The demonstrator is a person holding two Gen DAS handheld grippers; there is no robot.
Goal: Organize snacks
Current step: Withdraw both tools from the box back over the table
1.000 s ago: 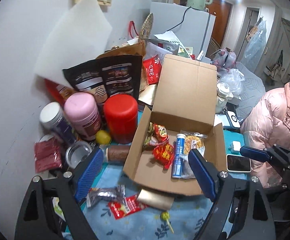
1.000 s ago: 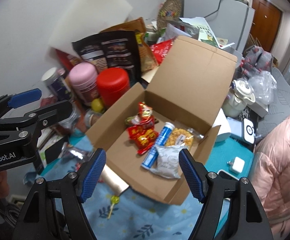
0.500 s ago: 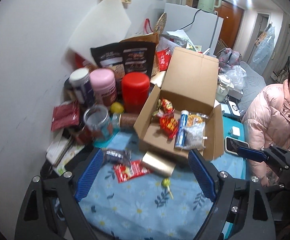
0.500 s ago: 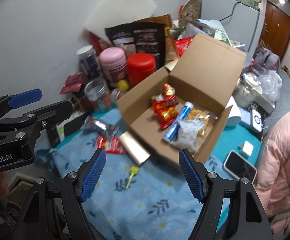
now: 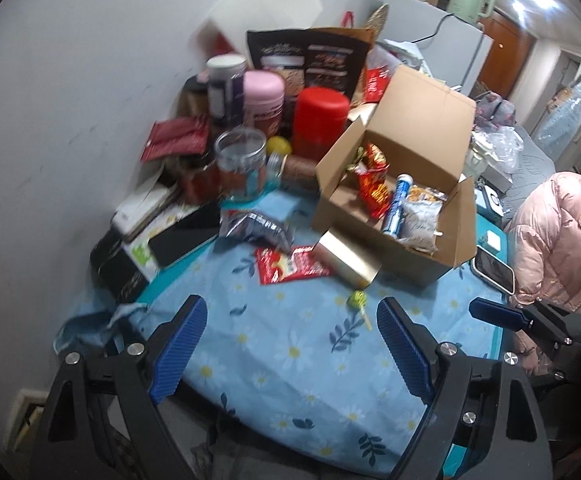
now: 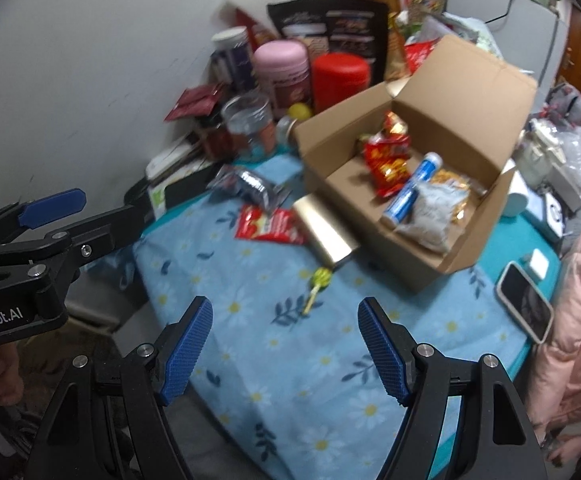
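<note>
Both the left hand-held gripper (image 5: 290,344) and the right hand-held gripper (image 6: 284,346) gape wide, empty. The corrugated cardboard box (image 6: 442,252) holds crinkled packets and a blue cylindrical tube (image 6: 408,188), its long axis slanting toward the raised flap. A lollipop (image 6: 318,280) lies on the floral-clothed bench (image 6: 290,360).

One open brown cardboard box (image 6: 442,264); inside: two red crinkly snack packets (image 6: 386,160), one blue-and-white tube (image 6: 410,188), one grey-white pouch (image 6: 426,220), one clear bag of yellow snacks (image 6: 456,184). On blue floral tablecloth (image 6: 290,360): one silver-black foil packet (image 6: 246,186), one flat red packet (image 6: 268,226), one gold rectangular box (image 6: 326,232), one green lollipop (image 6: 318,280), one smartphone (image 6: 524,306). Behind: one pink-lidded jar (image 6: 282,68), one red canister (image 6: 340,78), one clear glass jar (image 6: 250,126)
</note>
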